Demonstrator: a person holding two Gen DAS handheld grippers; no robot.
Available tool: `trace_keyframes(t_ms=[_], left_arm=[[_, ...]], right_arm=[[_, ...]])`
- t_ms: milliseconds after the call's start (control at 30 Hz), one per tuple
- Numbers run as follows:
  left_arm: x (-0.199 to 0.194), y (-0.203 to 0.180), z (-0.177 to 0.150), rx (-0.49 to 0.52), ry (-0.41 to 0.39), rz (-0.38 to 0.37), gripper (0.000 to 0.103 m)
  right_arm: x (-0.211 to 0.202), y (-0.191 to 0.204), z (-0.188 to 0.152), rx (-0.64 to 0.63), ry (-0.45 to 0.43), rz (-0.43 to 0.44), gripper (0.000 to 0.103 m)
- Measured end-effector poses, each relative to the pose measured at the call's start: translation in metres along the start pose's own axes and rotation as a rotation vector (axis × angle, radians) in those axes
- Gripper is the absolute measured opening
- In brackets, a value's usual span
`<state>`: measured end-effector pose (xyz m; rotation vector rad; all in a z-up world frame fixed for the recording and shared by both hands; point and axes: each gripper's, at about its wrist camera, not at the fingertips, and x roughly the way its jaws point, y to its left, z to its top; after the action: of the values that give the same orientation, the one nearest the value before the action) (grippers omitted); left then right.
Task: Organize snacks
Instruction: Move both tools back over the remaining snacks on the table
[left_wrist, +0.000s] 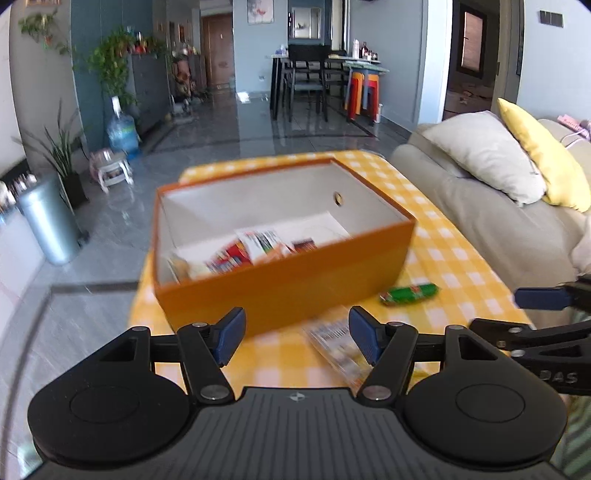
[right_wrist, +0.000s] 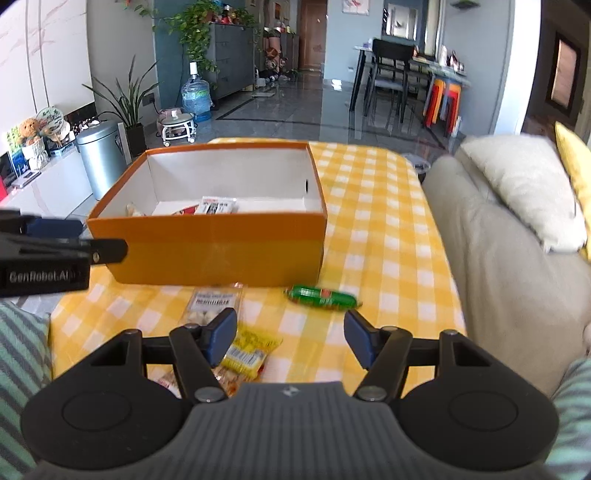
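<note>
Three loose snacks lie on the checked surface (right_wrist: 388, 236) before one orange box (right_wrist: 207, 251): green sausage (right_wrist: 321, 297), clear packet (right_wrist: 212, 304), yellow packet (right_wrist: 251, 350). Both the left gripper (left_wrist: 297, 338) and right gripper (right_wrist: 290, 338) have jaws spread, empty. Only the right view shows the yellow packet; the box holds perhaps three more.

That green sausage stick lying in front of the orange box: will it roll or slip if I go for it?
The green sausage stick looks round and narrow, so a nudge from the side would probably roll it across the checked cloth. Its wrapper looks glossy, so likely slippery. It probably stays fairly stiff when lifted.

Orange box (right_wrist: 221, 251) holds packets; green sausage (right_wrist: 321, 296), two packets (right_wrist: 236, 332) outside.
</note>
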<state>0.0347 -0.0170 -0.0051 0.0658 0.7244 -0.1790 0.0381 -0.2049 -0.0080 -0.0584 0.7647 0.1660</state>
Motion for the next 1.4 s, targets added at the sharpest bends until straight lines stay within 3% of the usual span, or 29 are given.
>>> trace_keyframes(t_ms=[200, 433, 733, 833, 900, 1067, 1400], left_arm=[[0.008, -0.013, -0.018, 0.018, 0.063, -0.034, 0.076], [0.022, -0.028, -0.030, 0.060, 0.092, 0.043, 0.076], [0.041, -0.020, -0.030, -0.010, 0.210, -0.093, 0.073], [0.049, -0.015, -0.024, -0.057, 0.229, -0.107, 0.073], [0.056, -0.012, -0.019, -0.088, 0.244, -0.110, 0.074], [0.071, -0.010, -0.005, -0.142, 0.241, -0.123, 0.081], [0.113, -0.021, 0.006, -0.203, 0.349, -0.063, 0.087]], right_arm=[[0.006, 0.002, -0.021, 0.032, 0.028, -0.022, 0.063], [0.021, -0.007, -0.036, 0.077, 0.061, -0.053, 0.066], [0.041, -0.016, -0.040, 0.107, 0.109, -0.014, 0.068], [0.047, -0.013, -0.038, 0.098, 0.117, 0.013, 0.066], [0.053, -0.011, -0.035, 0.101, 0.124, 0.025, 0.056], [0.069, -0.009, -0.022, 0.114, 0.136, 0.014, 0.046], [0.099, -0.006, -0.011, 0.114, 0.157, 0.023, 0.043]])
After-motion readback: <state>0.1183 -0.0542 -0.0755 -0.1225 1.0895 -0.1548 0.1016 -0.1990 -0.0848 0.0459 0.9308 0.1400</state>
